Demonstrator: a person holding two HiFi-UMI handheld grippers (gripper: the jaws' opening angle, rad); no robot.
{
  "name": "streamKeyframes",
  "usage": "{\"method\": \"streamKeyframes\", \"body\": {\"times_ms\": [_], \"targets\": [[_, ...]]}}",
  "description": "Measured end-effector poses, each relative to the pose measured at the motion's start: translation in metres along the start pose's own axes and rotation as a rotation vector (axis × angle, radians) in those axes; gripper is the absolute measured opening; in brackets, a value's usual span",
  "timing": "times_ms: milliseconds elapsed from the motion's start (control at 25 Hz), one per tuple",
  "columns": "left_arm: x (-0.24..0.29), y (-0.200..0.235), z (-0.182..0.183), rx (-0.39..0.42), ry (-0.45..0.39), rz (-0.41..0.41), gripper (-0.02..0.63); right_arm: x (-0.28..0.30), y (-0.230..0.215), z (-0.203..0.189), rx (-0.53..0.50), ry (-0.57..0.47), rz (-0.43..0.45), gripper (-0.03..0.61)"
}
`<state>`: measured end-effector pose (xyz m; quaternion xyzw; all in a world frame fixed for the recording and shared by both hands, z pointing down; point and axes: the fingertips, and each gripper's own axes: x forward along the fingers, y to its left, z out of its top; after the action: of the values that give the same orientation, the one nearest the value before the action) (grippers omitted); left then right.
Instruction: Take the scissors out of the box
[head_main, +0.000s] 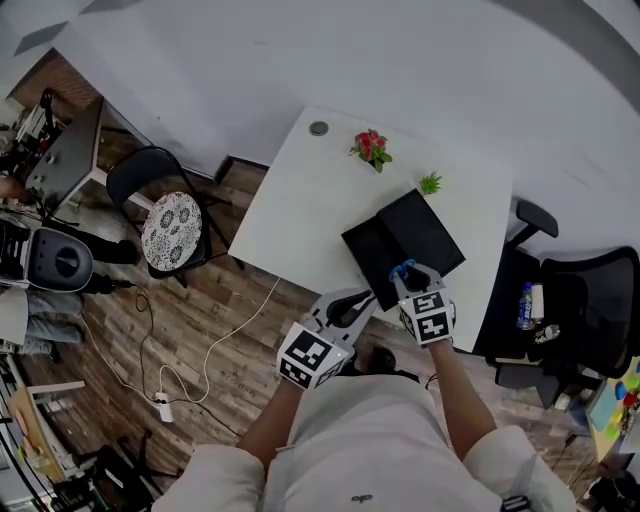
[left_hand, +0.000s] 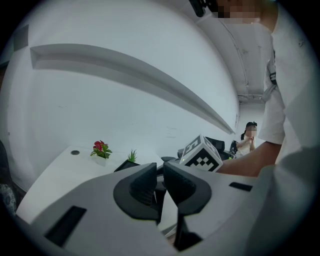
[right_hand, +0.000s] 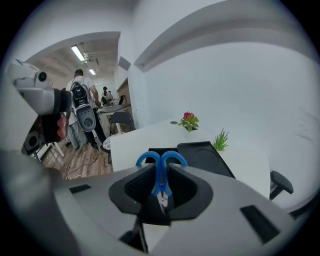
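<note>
Right gripper holds the scissors clear of the box; left gripper idle.

The right gripper is clamped on the blue-handled scissors, its jaws pressing just below the finger loops. The loops point forward and the blades run back between the pads, probably because the loops were the easiest part to grasp. The open black box lies beyond and below on the white table, so the scissors appear lifted out. The left gripper is drawn almost together on nothing, held back near the table edge, likely to leave room.

Blue-handled scissors clamped in right tool, near black box.
</note>
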<state>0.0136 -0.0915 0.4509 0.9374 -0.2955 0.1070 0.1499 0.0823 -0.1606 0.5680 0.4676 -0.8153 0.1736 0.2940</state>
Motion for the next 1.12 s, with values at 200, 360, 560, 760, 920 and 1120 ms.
{"method": "streamKeyframes", "body": {"times_ms": [200, 360, 560, 760, 920, 1120], "targets": [[-0.005, -0.019, -0.002, -0.001, -0.032, 0.046, 0.055, -0.034, 0.004, 0.017, 0.024, -0.111, 0.053, 0.092], [-0.014, -0.033, 0.000, 0.000, -0.049, 0.088, 0.055, -0.064, 0.009, 0.030, 0.052, -0.222, 0.116, 0.094], [-0.028, -0.043, 0.004, -0.003, -0.077, 0.144, 0.055, -0.098, 0.020, 0.046, 0.065, -0.366, 0.195, 0.095], [-0.033, -0.061, 0.005, 0.004, -0.091, 0.173, 0.055, -0.124, 0.029, 0.049, 0.065, -0.446, 0.260, 0.097], [-0.034, -0.075, 0.004, 0.004, -0.100, 0.188, 0.055, -0.144, 0.032, 0.050, 0.071, -0.497, 0.304, 0.097], [-0.037, -0.085, 0.008, 0.010, -0.120, 0.208, 0.054, -0.165, 0.032, 0.052, 0.094, -0.545, 0.336, 0.097]]}}
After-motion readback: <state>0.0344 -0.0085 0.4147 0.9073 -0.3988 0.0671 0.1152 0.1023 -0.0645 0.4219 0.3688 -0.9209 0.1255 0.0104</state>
